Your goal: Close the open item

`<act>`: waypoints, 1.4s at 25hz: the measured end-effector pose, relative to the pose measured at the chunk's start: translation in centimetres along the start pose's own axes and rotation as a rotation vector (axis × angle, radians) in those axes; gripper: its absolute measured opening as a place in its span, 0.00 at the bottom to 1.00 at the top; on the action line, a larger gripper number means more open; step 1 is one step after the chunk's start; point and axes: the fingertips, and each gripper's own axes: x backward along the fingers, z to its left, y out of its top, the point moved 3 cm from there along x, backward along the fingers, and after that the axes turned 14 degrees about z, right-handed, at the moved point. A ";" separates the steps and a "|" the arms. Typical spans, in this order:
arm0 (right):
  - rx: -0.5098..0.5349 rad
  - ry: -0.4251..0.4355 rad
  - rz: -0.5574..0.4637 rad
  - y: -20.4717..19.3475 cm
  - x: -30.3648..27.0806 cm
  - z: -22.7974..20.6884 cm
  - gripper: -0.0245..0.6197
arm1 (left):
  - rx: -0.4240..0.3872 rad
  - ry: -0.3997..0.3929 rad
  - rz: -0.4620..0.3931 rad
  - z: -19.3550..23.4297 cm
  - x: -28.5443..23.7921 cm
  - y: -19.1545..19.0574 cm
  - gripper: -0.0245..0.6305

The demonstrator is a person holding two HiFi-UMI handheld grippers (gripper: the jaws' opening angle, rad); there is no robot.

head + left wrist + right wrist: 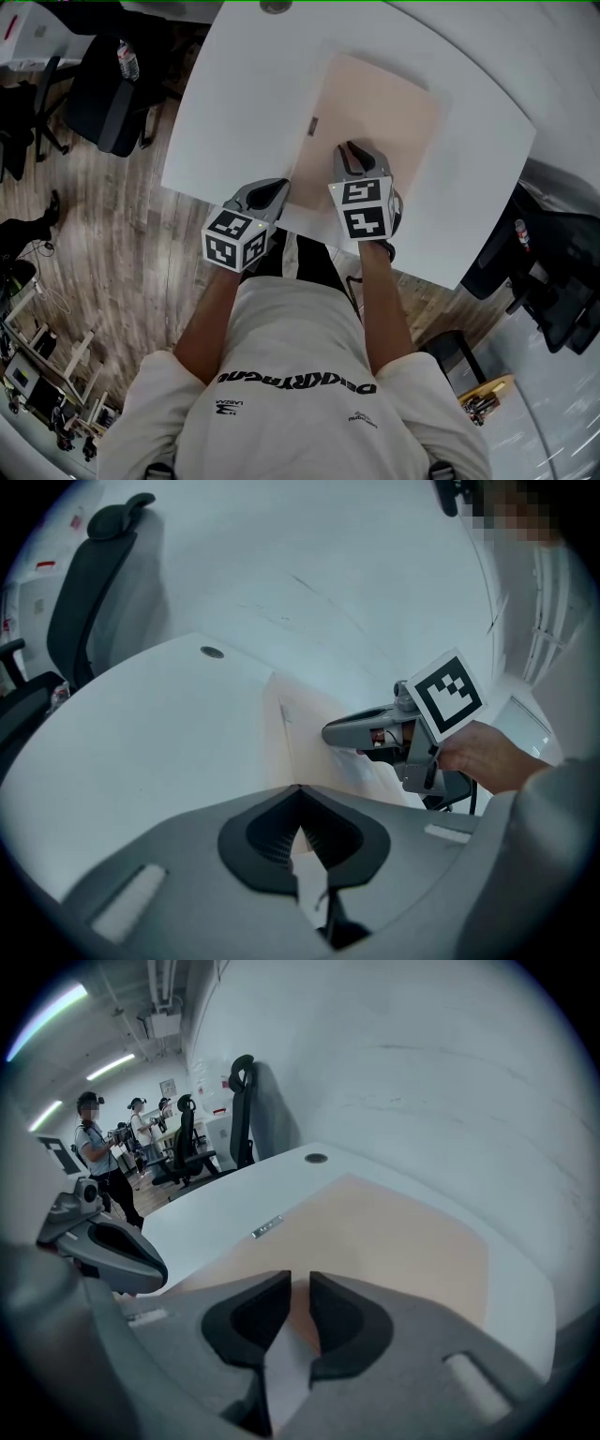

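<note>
Peach folder (pixel 380 108) lies flat under the right claw (pixel 351 149).

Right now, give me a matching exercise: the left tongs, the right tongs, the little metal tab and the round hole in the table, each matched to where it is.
Things:
1. left tongs
2. right tongs
3. metal tab
4. round hole

Places:
A. at the far edge of the white table
B. above the flat beige item
C. on the beige item's left edge
D. over the table's near edge, just left of the beige item

Pairs: 1-D, 2-B, 3-C, 4-A
</note>
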 end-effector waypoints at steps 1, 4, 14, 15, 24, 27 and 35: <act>-0.003 0.002 -0.005 0.0 0.0 -0.1 0.13 | -0.002 0.001 0.000 0.0 0.0 0.0 0.05; -0.001 -0.001 -0.018 0.0 0.2 -0.1 0.13 | -0.009 0.005 -0.003 -0.2 0.1 0.2 0.05; -0.044 0.011 -0.080 0.5 1.5 -0.5 0.12 | -0.036 0.018 -0.025 -1.0 0.7 1.3 0.05; -0.053 0.013 -0.094 0.5 1.8 -0.7 0.12 | -0.038 0.021 -0.029 -1.1 0.7 1.4 0.05; -0.127 0.039 -0.195 0.7 3.7 -2.0 0.04 | -0.064 0.046 -0.062 -2.2 1.2 2.3 0.04; -0.150 0.046 -0.218 0.4 4.6 -2.0 0.04 | -0.077 0.057 -0.079 -2.8 1.6 2.8 0.04; -0.179 0.042 -0.317 -0.1 8.1 -2.0 0.04 | -0.135 0.092 -0.156 -5.0 3.1 4.9 0.04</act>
